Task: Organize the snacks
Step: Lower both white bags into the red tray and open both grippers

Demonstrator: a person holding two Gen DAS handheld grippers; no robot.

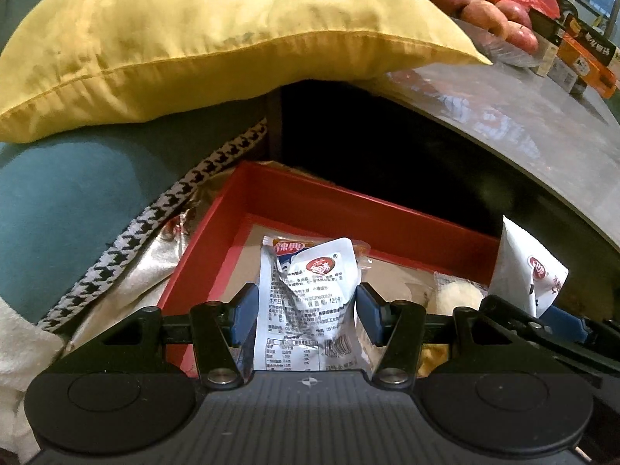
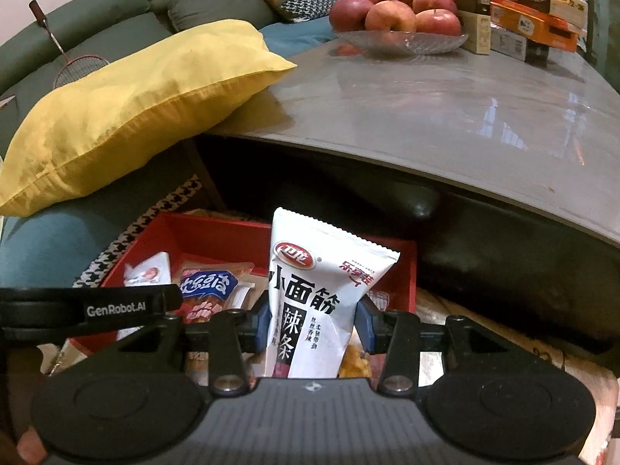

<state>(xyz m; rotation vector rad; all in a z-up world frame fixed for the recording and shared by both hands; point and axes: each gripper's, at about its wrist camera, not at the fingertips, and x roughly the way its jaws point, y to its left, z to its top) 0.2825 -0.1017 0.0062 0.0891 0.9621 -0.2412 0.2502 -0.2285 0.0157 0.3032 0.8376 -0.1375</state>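
- The shallow red cardboard box (image 1: pixel 310 201) holds a blue-and-red printed snack bag (image 2: pixel 211 290) and other small packets.
- The clear glass bowl (image 2: pixel 403 40) on the grey glossy surface (image 2: pixel 445 116) holds red apples (image 2: pixel 389 15).
- The left tongs (image 1: pixel 306 310) are clamped on a crumpled silver-white snack packet (image 1: pixel 306 290) over the box.
- The right tongs (image 2: pixel 314 323) are clamped on a tall white pouch with black Chinese lettering (image 2: pixel 317 290), upright above the box's right side.
- The surface's curved edge overhangs the box; a yellow fabric cushion (image 2: pixel 135 108) leans on it.
- "GenRobot.AI" is printed on the left tool.
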